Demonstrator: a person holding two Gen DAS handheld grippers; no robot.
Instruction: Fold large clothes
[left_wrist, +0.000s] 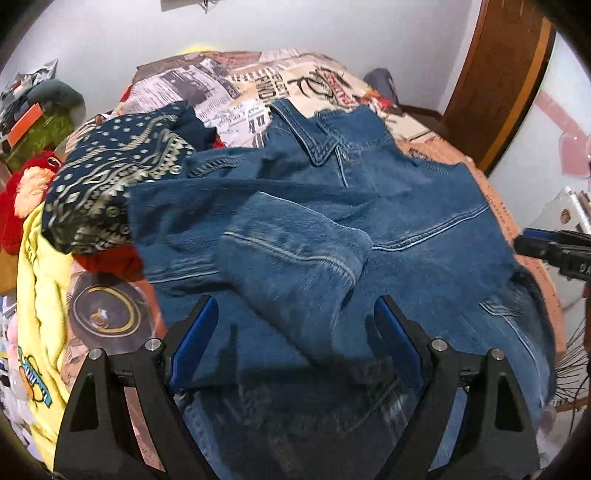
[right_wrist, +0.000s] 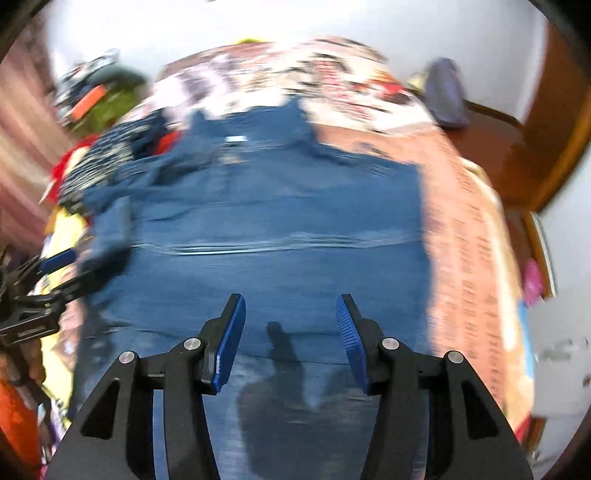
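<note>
The left gripper (left_wrist: 295, 317) hangs low over a bed, its blue-padded jaws spread wide and holding nothing, a folded-over sleeve (left_wrist: 291, 258) of the denim jacket (left_wrist: 388, 206) lying just ahead of the gap between them. The right gripper (right_wrist: 290, 325) is likewise released, its jaws parted over the jacket's lower panel, its own shadow falling on the cloth below; that view is smeared by motion blur. The jacket lies spread across the near and middle part of the bed, collar (left_wrist: 310, 144) pointing toward the far wall, its right edge close to the side of the printed bedspread (left_wrist: 236, 92). Against the jacket's left side sits a heap of other garments: a dark blue patterned cloth (left_wrist: 110, 173) on top, something red (left_wrist: 110, 264) beneath it, and a yellow garment (left_wrist: 40, 295) draped down the bed's edge. Farther left lies a red plush toy (left_wrist: 22, 192). Beyond the bed stand a white wall and, to the right, a wooden door frame (left_wrist: 495, 81).
</note>
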